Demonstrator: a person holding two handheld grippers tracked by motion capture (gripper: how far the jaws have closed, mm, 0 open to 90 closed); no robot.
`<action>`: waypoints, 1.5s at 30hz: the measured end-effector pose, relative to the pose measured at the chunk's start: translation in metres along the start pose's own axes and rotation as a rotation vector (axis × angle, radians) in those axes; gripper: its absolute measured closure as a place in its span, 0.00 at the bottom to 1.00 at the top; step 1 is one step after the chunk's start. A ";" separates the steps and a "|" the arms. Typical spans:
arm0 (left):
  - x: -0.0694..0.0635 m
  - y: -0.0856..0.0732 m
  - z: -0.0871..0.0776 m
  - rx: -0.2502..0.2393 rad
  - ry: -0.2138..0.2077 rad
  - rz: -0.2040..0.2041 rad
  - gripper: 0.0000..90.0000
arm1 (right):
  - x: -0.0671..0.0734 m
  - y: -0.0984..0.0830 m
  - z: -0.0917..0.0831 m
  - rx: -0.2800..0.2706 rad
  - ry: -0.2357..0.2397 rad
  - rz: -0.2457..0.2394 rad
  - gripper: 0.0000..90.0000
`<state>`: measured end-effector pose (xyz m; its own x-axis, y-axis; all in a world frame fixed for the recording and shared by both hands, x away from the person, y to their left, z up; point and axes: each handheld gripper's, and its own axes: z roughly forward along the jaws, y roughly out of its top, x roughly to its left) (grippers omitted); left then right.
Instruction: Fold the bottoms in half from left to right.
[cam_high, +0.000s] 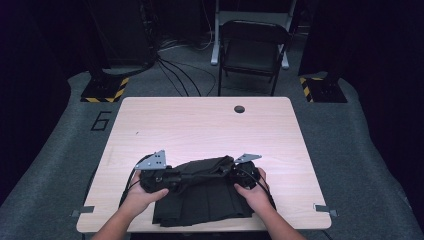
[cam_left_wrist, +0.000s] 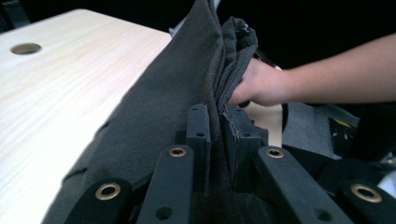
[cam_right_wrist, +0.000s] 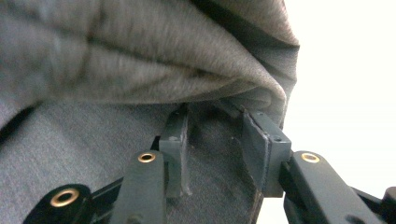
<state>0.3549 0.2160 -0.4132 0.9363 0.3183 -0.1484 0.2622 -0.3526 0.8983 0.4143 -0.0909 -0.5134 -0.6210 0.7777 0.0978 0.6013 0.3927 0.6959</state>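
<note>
a dark folded garment (cam_high: 202, 192) lies on the near edge of the light wooden surface (cam_high: 200, 125), between the person's two hands. the left hand-held gripper (cam_left_wrist: 215, 122) is clamped on a raised fold of the cloth, its jaws nearly together with the fabric pinched between them. the right hand-held gripper (cam_right_wrist: 215, 140) meets the garment's bunched right end; its jaws stand apart with cloth between them, the pads not visibly pressing. behind the surface stands a folding chair (cam_high: 252, 50).
</note>
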 end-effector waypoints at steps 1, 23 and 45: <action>-0.002 -0.002 0.001 0.005 -0.005 -0.003 0.90 | 0.000 0.000 0.000 -0.003 -0.004 -0.004 0.67; -0.025 -0.047 0.022 0.105 -0.046 -0.025 0.90 | 0.005 0.033 -0.070 -0.168 0.038 0.004 0.57; -0.023 -0.064 0.016 0.122 -0.034 -0.091 0.82 | 0.031 0.007 -0.032 -0.048 0.115 -0.058 0.55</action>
<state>0.3204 0.2179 -0.4742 0.9141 0.3248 -0.2426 0.3709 -0.4287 0.8238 0.3833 -0.0799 -0.4828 -0.7091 0.6921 0.1350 0.5398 0.4096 0.7354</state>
